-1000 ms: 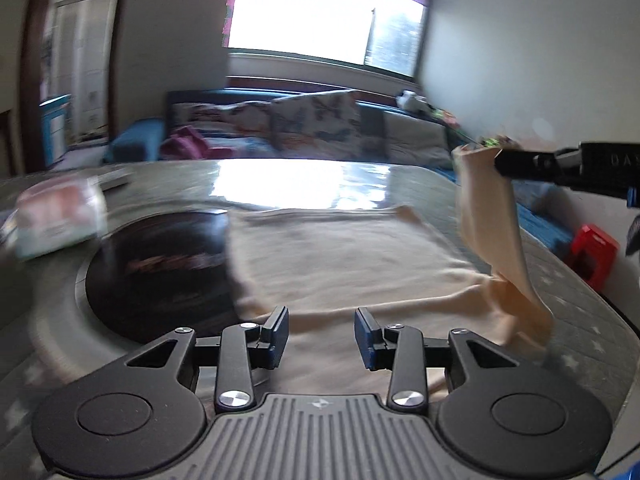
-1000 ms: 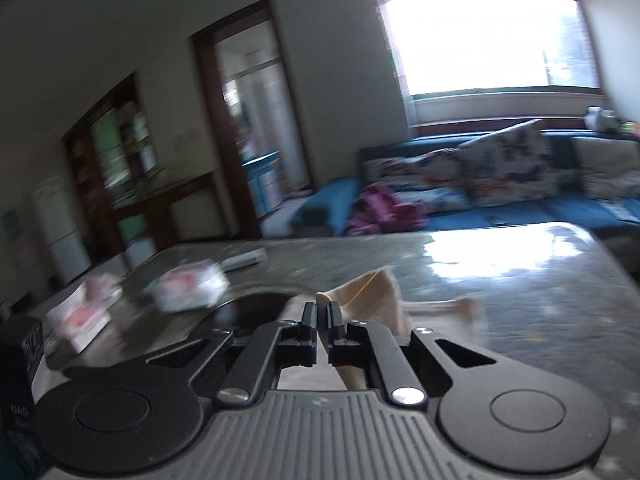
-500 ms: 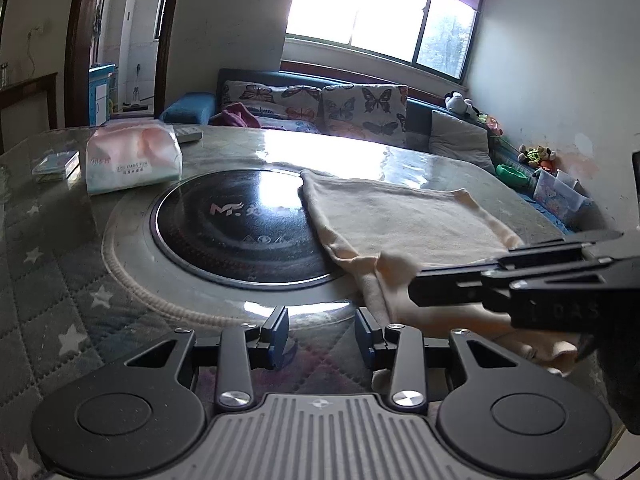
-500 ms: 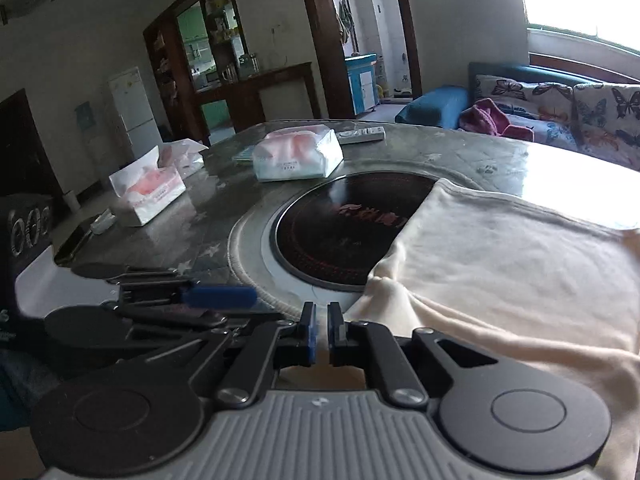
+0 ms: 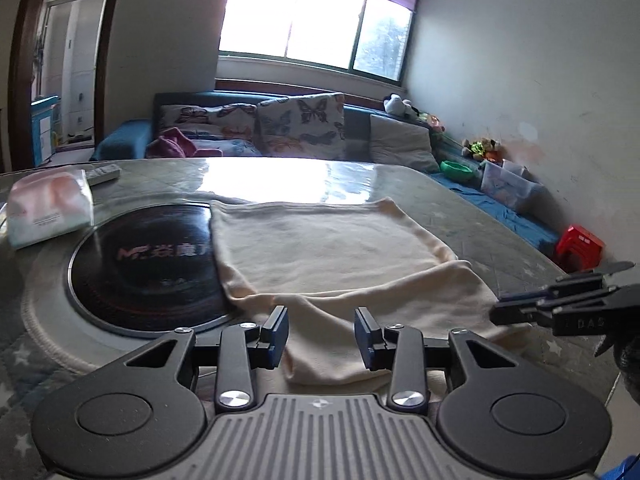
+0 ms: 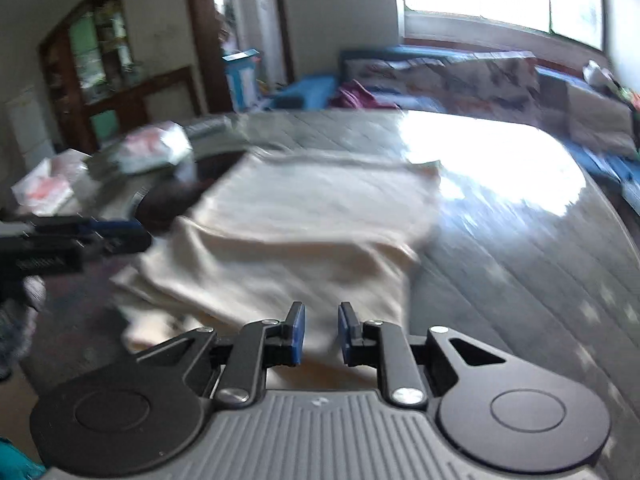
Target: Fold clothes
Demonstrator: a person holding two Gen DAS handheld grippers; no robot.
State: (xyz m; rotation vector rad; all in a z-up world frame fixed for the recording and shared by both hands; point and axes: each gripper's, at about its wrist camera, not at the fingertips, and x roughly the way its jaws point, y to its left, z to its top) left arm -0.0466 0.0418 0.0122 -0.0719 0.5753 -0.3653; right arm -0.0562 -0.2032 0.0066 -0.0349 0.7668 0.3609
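Observation:
A cream garment (image 5: pixel 320 244) lies spread on the grey table (image 5: pixel 460 208), with a folded-over layer bunched along its near edge (image 5: pixel 360 308). My left gripper (image 5: pixel 322 336) hovers open just above that near edge, nothing between its fingers. My right gripper (image 5: pixel 500 312) comes in from the right beside the garment's near right corner. In the blurred right wrist view the right gripper (image 6: pixel 321 334) is open over the garment's (image 6: pixel 304 216) near edge, holding nothing. The left gripper (image 6: pixel 132 236) shows at the left of that view.
A black round hob (image 5: pixel 144 264) is set in the table, partly under the garment's left side. A tissue pack (image 5: pixel 48 208) and a remote (image 5: pixel 102 174) lie at the far left. A sofa (image 5: pixel 280 132) stands behind, and a red stool (image 5: pixel 580 246) stands to the right.
The right gripper brought a lifted flap of the garment down from the right onto the near edge, then opened and let it go. The left gripper stayed open.

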